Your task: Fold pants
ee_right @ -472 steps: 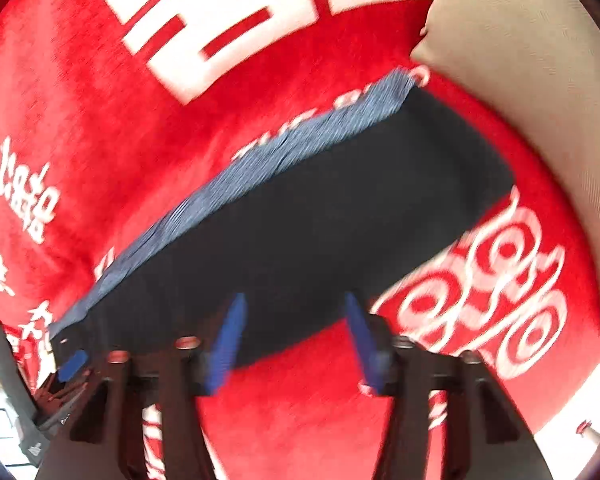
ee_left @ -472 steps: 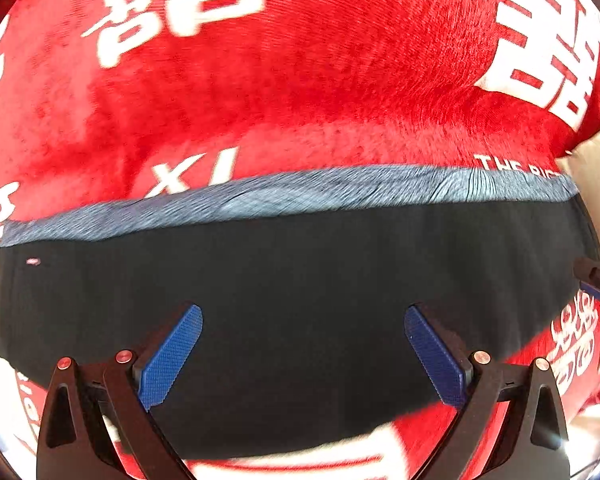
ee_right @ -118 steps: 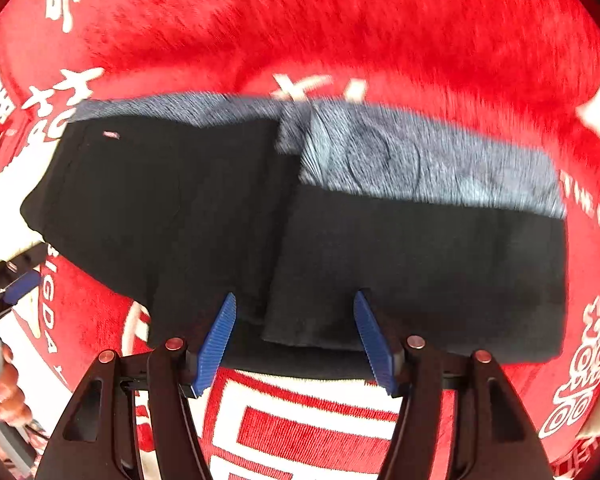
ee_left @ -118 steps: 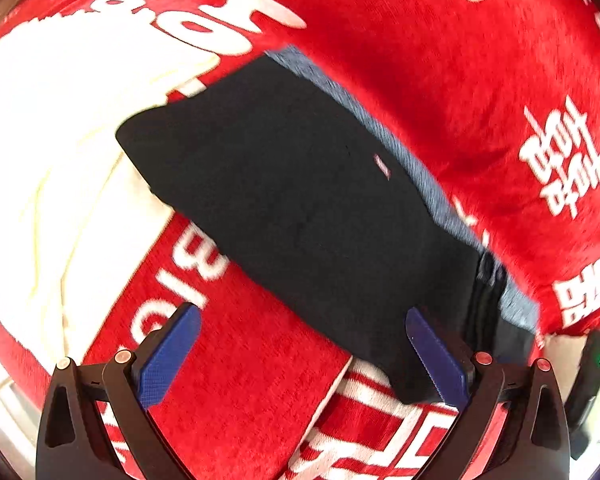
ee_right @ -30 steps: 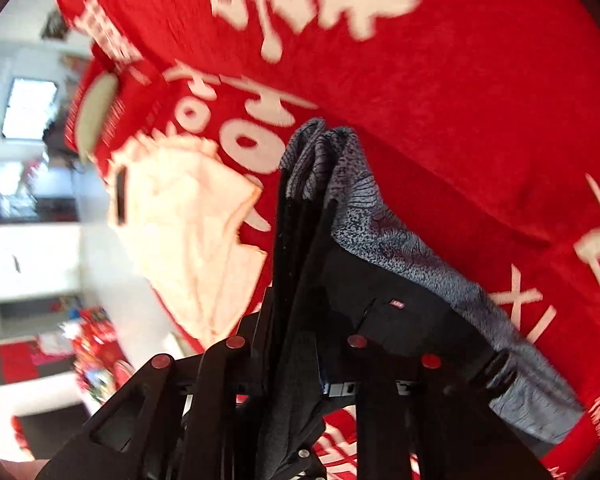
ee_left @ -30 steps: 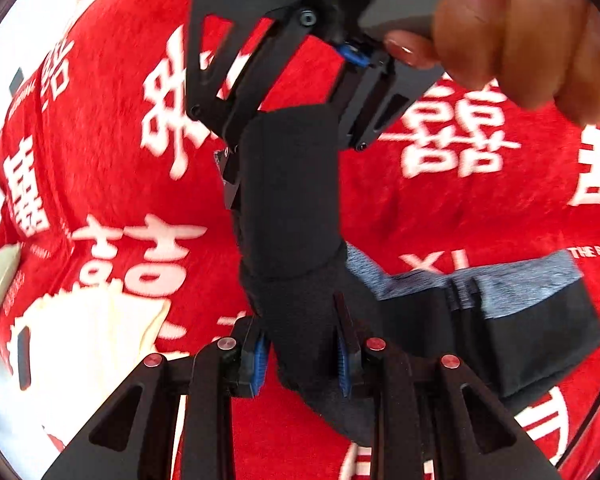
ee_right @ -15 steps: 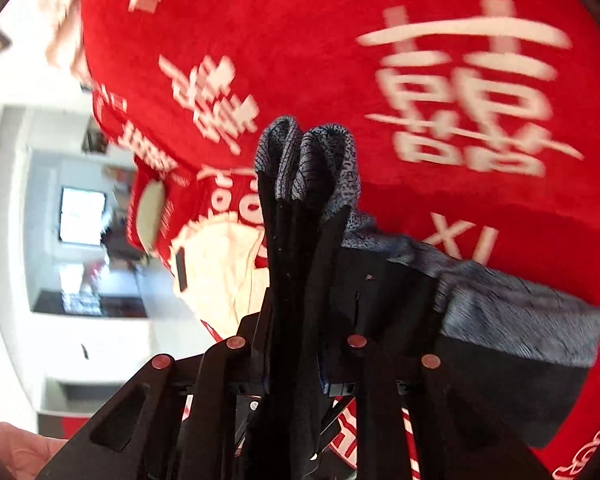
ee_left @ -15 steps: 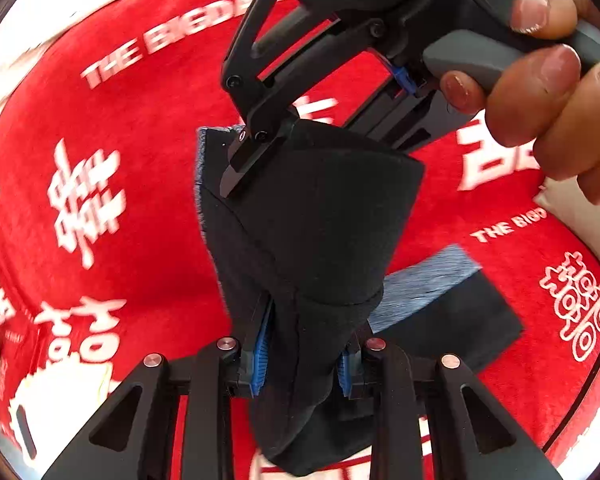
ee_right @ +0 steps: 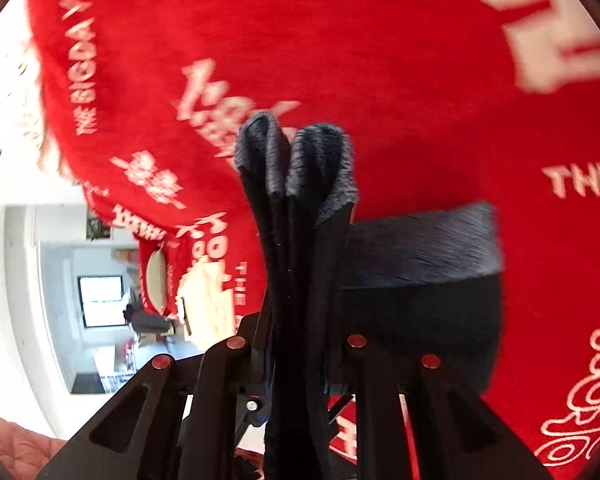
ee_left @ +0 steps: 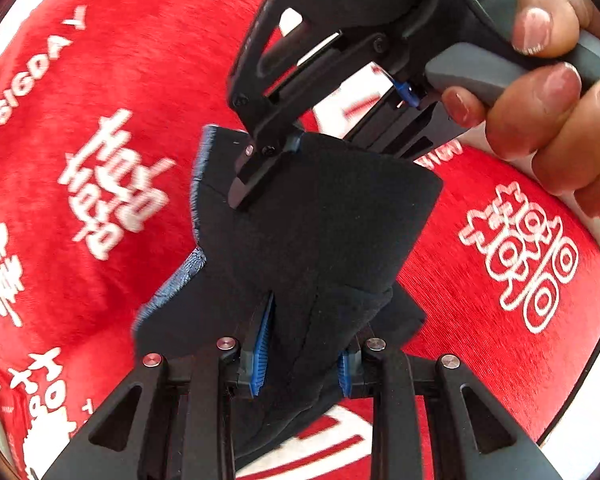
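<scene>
Pinching the black pants between its blue pads, the left tool holds one folded end above the red blanket, while the right tool clamps the grey waistband edge, the rest lying on the blanket.

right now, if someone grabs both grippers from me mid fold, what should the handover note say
Left gripper: shut on the lower edge of the lifted black pants.
Right gripper: shut on the top end with the grey waistband.
Pants: the gripped part is lifted off the red blanket; the other part lies flat on it, at right in the right wrist view.
Done: pants already look folded into a thick multi-layer bundle.
Left: probably lay the held part over the flat part, release both, smooth it.
</scene>
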`<state>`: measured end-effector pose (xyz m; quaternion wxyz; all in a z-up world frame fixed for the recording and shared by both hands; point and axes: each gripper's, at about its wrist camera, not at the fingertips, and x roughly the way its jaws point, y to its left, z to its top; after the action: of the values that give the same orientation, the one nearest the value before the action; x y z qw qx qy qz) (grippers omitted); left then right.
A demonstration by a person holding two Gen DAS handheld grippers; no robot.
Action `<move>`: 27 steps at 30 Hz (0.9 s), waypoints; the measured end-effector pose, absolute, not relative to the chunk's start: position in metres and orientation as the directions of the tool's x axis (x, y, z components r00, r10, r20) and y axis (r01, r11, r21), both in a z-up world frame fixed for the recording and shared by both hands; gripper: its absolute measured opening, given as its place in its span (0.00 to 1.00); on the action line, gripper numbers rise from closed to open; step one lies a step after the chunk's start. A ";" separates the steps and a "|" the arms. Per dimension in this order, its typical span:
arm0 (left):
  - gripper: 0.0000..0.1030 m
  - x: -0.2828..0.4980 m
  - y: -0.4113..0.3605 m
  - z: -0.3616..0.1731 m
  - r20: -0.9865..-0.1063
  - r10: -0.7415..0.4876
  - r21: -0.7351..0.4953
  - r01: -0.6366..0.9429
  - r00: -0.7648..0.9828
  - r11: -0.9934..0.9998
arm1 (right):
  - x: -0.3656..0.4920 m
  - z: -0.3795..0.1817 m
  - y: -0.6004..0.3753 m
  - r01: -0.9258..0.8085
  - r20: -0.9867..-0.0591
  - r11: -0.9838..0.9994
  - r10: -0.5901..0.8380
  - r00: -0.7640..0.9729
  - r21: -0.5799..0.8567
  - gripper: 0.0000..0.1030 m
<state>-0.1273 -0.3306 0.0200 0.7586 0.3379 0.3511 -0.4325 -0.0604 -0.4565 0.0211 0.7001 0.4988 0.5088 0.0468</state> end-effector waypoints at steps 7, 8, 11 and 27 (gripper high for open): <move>0.28 -0.137 -0.338 -0.023 -0.875 -0.334 0.236 0.911 0.350 0.338 | -0.092 -0.048 -0.471 0.517 -0.646 0.401 0.581 0.495 0.756 0.18; 0.28 -0.137 -0.337 -0.026 -0.879 -0.326 0.238 0.913 0.347 0.332 | -0.095 -0.057 -0.470 0.520 -0.645 0.395 0.580 0.498 0.757 0.18; 0.31 -0.141 -0.336 -0.032 -0.886 -0.313 0.243 0.917 0.342 0.315 | -0.103 -0.073 -0.467 0.544 -0.654 0.382 0.573 0.494 0.747 0.20; 0.65 -0.032 -0.272 0.036 -0.875 -0.327 0.117 0.811 0.357 0.573 | -0.109 -0.023 -0.463 0.692 -0.933 0.628 0.196 0.301 0.356 0.35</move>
<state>-0.0318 -0.2723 0.0356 0.7746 0.2803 0.4318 -0.3674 -0.1091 -0.4633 -0.0234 0.7041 0.3937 0.5642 -0.1760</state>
